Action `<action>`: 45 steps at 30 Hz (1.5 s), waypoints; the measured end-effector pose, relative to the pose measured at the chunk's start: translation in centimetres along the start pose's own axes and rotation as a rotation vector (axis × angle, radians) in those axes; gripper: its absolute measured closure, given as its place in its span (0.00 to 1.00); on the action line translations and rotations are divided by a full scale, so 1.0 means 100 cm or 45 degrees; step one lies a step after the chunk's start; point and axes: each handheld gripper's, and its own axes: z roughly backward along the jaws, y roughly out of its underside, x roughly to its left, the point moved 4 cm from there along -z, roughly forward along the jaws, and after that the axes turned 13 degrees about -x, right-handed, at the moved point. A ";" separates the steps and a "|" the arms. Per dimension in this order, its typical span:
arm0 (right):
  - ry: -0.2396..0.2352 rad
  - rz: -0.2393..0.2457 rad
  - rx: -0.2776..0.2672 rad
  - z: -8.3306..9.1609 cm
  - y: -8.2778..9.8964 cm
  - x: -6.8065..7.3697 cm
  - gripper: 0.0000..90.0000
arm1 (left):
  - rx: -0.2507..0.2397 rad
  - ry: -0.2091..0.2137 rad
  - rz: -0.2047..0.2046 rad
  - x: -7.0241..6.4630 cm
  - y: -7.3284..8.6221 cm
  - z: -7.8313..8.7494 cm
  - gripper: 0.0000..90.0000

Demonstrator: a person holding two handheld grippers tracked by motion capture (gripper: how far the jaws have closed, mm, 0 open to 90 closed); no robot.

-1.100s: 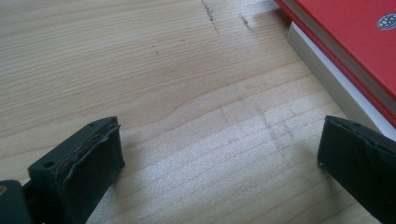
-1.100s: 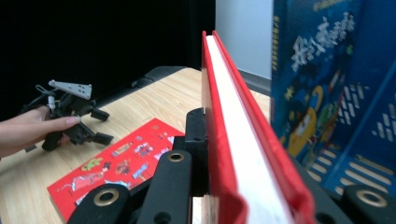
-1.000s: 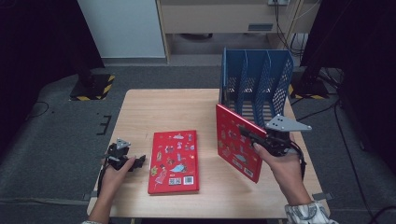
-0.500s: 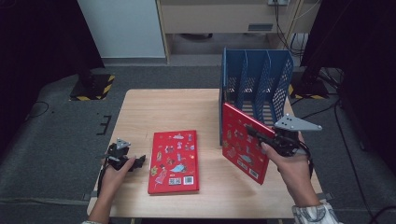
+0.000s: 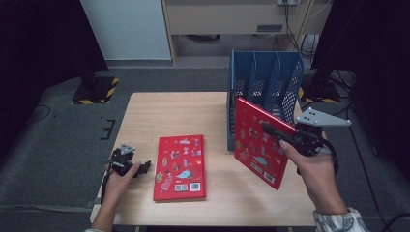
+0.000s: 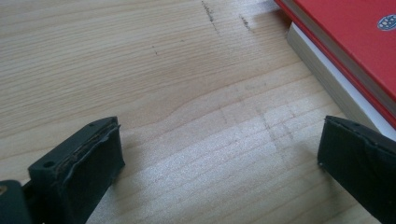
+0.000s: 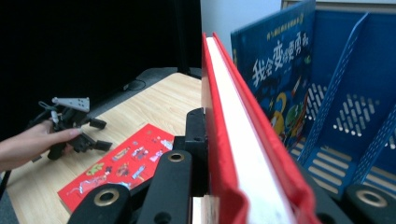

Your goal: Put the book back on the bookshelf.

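My right gripper (image 5: 273, 130) is shut on the top edge of a red picture book (image 5: 258, 145), held upright and tilted just in front of the blue file rack (image 5: 265, 79). In the right gripper view the red picture book (image 7: 236, 140) runs edge-on between the jaws, and a blue book (image 7: 275, 79) stands in a slot of the blue file rack (image 7: 359, 116). A second red book (image 5: 180, 166) lies flat on the table. My left gripper (image 5: 135, 168) rests open on the wood to its left. In the left gripper view, the left gripper (image 6: 219, 172) has bare wood between its jaws, and the second red book (image 6: 355, 42) lies beyond.
The wooden table (image 5: 169, 113) has free room across its back left. The rack takes the back right corner. Dark floor, black stands and cables surround the table. In the right gripper view the left hand and its gripper (image 7: 74, 126) sit beside the flat book (image 7: 121, 168).
My right gripper has raised the upright red book and carried it a little to the right, nearer the rack front. The left gripper and the flat book have stayed put.
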 end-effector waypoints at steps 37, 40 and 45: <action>0.355 0.051 0.030 -0.063 -0.049 -0.083 0.88 | -0.010 -0.006 0.008 -0.001 -0.001 -0.001 0.00; 0.383 0.057 0.038 -0.068 -0.048 -0.089 0.88 | -0.010 -0.006 0.011 -0.001 -0.001 -0.001 0.00; 0.423 0.047 0.042 -0.078 -0.044 -0.101 0.88 | -0.009 -0.006 0.013 -0.001 -0.001 -0.001 0.00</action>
